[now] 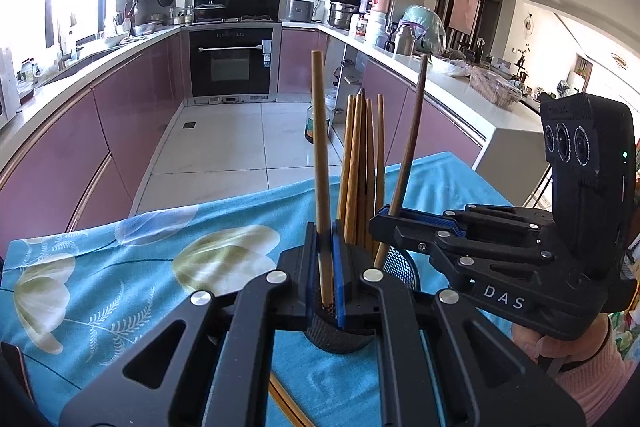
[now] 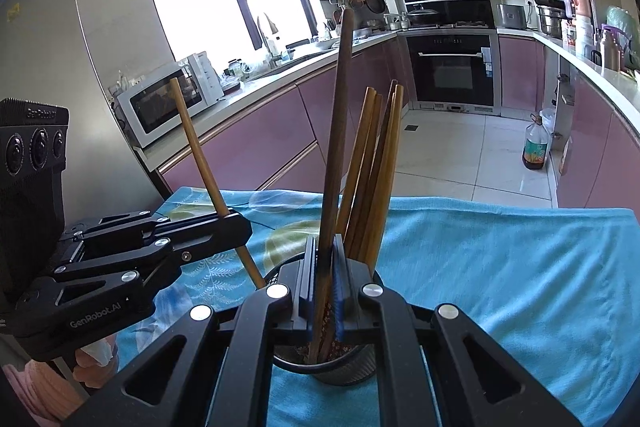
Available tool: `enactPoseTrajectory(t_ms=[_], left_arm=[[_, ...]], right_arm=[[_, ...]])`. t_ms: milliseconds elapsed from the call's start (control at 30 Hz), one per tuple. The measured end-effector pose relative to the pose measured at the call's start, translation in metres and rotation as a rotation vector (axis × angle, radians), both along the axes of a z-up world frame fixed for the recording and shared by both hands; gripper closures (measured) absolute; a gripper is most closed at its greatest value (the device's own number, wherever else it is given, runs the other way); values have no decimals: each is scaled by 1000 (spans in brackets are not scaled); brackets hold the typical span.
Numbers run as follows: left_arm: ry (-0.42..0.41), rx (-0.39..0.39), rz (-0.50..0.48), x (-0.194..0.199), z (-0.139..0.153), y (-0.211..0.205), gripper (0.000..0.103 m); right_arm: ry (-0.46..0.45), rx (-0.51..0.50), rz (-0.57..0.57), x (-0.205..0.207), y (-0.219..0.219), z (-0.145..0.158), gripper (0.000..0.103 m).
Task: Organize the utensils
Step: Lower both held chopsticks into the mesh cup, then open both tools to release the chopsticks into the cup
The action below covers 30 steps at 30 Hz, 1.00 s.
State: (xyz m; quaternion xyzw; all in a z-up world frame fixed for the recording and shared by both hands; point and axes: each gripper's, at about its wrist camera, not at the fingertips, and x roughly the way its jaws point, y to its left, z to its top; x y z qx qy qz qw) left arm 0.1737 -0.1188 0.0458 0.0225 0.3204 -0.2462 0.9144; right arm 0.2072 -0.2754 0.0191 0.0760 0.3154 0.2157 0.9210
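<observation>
Kitchen table: both claws (image 1: 322,267) (image 2: 323,283) angled down, clamping chopsticks.

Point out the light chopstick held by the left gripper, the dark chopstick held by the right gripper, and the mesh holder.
light chopstick (image 1: 320,131): left wrist view, mid shaft.
dark chopstick (image 2: 340,131): right wrist view, mid shaft.
mesh holder (image 2: 352,371): right wrist view, front wall.

- The turquoise cloth (image 1: 120,267) over the surface bears pale yellow-green and white flowers with white fern sprigs.
- On the cloth, the round mesh holder (image 2: 344,363) is black.
- In the holder, light tan wooden chopsticks (image 1: 362,171) stand bunched.
- The left gripper (image 1: 325,283), black with blue pads, grips a tan chopstick (image 1: 322,163).
- The right gripper (image 2: 325,291), likewise black and blue, grips a dark brown chopstick (image 2: 338,131).
</observation>
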Motion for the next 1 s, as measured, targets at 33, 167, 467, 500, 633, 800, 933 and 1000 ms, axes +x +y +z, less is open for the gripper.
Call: enactPoseTrajectory(t_ms=[33,167,467,500,633,800,933,1000], left_arm=[[3,0,2,1,-2,0,95],[16,6,7,7,-6,-2,95],[42,10,2,17,-16,-8,95],[44,11,2,18,-17,-8,95],[55,4,4,19,-21,-8,95],[55,-5,10,17,-25,-2,95],[59,-8,25,14,-29,5,95],[58,-10,33,11,-31,9,91]], right_arm=[[1,-1,-1,1,0,-1,96],[6,0,-3,3,-1,-2,96],[17,5,-15,9,-3,-4,96],[18,7,-19,9,-3,-5,95],[24,5,-21,10,-4,-6,94],[23,4,-21,10,-2,-6,93],[21,10,-24,7,-3,-7,85],[20,12,-24,6,-4,-8,84]])
